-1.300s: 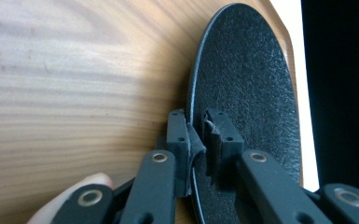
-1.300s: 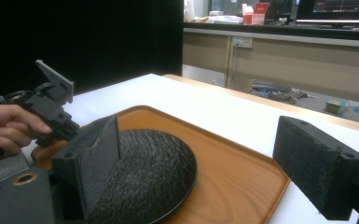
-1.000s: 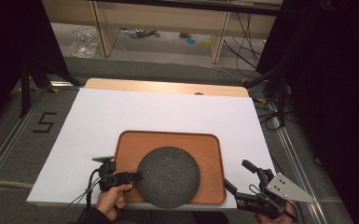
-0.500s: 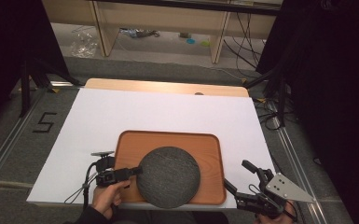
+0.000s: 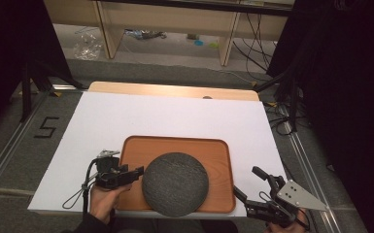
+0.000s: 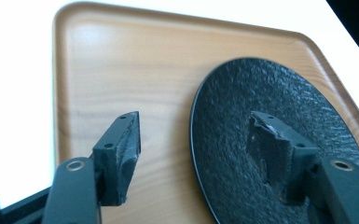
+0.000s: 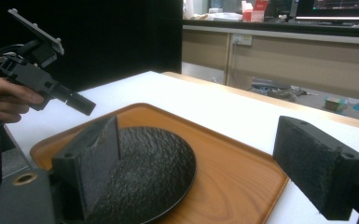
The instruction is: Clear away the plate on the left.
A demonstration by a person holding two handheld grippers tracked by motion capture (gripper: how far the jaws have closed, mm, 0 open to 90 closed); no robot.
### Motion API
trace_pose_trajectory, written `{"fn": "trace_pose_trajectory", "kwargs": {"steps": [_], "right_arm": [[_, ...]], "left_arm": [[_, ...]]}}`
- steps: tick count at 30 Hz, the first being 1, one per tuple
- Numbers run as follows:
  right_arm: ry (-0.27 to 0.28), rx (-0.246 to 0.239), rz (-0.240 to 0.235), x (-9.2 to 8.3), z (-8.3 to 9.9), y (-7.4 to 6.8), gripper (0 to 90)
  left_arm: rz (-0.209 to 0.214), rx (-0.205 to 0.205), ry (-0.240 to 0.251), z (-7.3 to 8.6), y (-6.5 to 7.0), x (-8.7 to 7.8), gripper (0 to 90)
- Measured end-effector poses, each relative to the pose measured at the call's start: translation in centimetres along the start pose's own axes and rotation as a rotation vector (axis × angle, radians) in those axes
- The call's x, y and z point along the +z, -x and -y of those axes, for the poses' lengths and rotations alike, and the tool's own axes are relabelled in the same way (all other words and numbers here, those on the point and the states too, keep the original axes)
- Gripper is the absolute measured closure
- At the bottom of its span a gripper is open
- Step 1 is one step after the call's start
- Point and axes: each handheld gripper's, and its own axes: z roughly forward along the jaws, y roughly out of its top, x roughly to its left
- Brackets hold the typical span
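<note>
A white worktop (image 5: 175,116) under dim room light carries a wooden tray (image 5: 175,145). The dark textured plate (image 5: 175,183) lies flat on the tray's near half. The left tool (image 5: 135,173), just off the plate's left rim, has just been opening and grips nothing. Best lift it straight clear without nudging the rim. The right tool (image 5: 249,187) hovers spread, right of the tray.

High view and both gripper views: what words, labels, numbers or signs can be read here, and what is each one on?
"5": black tape figure on the grey floor left of the white-topped table.
Red-and-white boxes on the far counter in the right gripper view: print too blurred to read.
Nothing else legible.
</note>
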Motion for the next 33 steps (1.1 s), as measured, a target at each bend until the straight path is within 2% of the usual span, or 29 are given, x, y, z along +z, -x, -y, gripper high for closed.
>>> {"fn": "trace_pose_trajectory", "kwargs": {"steps": [1, 2, 3, 4, 6, 7, 8, 11, 14, 15, 17, 19, 23, 25, 31, 33], "right_arm": [[-0.017, -0.01, 0.01, -0.2, -0.1, 0.0, 15.9], [-0.019, -0.01, 0.009, -0.2, -0.1, 0.1, 15.9], [0.001, 0.002, 0.001, 0.0, 0.0, 0.0, 15.9], [-0.021, -0.008, 0.011, -0.2, 0.0, 0.1, 15.9], [-0.015, -0.01, 0.006, -0.2, -0.1, 0.1, 15.9], [-0.018, -0.01, 0.008, -0.2, -0.1, 0.1, 15.9], [0.003, 0.002, 0.001, 0.0, 0.0, 0.0, 15.9], [-0.017, -0.009, 0.008, -0.2, -0.1, 0.1, 15.9], [0.002, 0.002, 0.002, 0.0, 0.0, 0.0, 15.9], [-0.02, -0.01, 0.011, -0.2, -0.1, 0.1, 15.9], [0.004, 0.002, 0.001, 0.0, 0.0, 0.0, 15.9], [-0.018, -0.008, 0.01, -0.2, 0.0, 0.0, 15.9], [-0.023, -0.009, 0.014, -0.2, 0.0, 0.1, 15.9], [0.008, 0.002, 0.003, 0.0, 0.0, 0.0, 15.9], [0.007, 0.002, 0.003, 0.0, 0.0, 0.0, 15.9], [-0.034, -0.013, 0.014, -0.4, -0.1, 0.1, 15.9]], "left_arm": [[0.001, 0.012, 0.01, -0.1, 0.1, -0.1, 34.0], [0.003, 0.025, 0.011, -0.2, 0.1, -0.2, 33.0], [0.006, 0.018, 0.026, -0.2, 0.2, -0.2, 31.8], [0.008, 0.023, 0.032, -0.2, 0.2, -0.3, 30.7], [0.013, 0.045, 0.034, -0.4, 0.1, -0.5, 29.7], [0.015, 0.037, 0.063, -0.5, 0.3, -0.6, 28.9], [0.017, 0.051, 0.066, -0.5, 0.2, -0.7, 28.0], [0.015, 0.074, 0.111, -0.8, 0.3, -1.1, 25.4], [0.051, 0.079, 0.155, -1.0, 0.1, -1.6, 23.3], [0.059, 0.085, 0.169, -1.1, 0.1, -1.7, 22.4], [0.081, 0.094, 0.197, -1.2, 0.0, -2.0, 20.4], [0.096, 0.115, 0.22, -1.3, -0.1, -2.3, 19.1], [0.131, 0.178, 0.266, -1.6, -0.3, -3.0, 17.5], [0.132, 0.194, 0.284, -1.6, -0.3, -3.3, 17.4], [0.144, 0.253, 0.332, -1.5, -0.4, -4.2, 16.9], [0.146, 0.274, 0.348, -1.4, -0.6, -4.6, 16.9]]}}
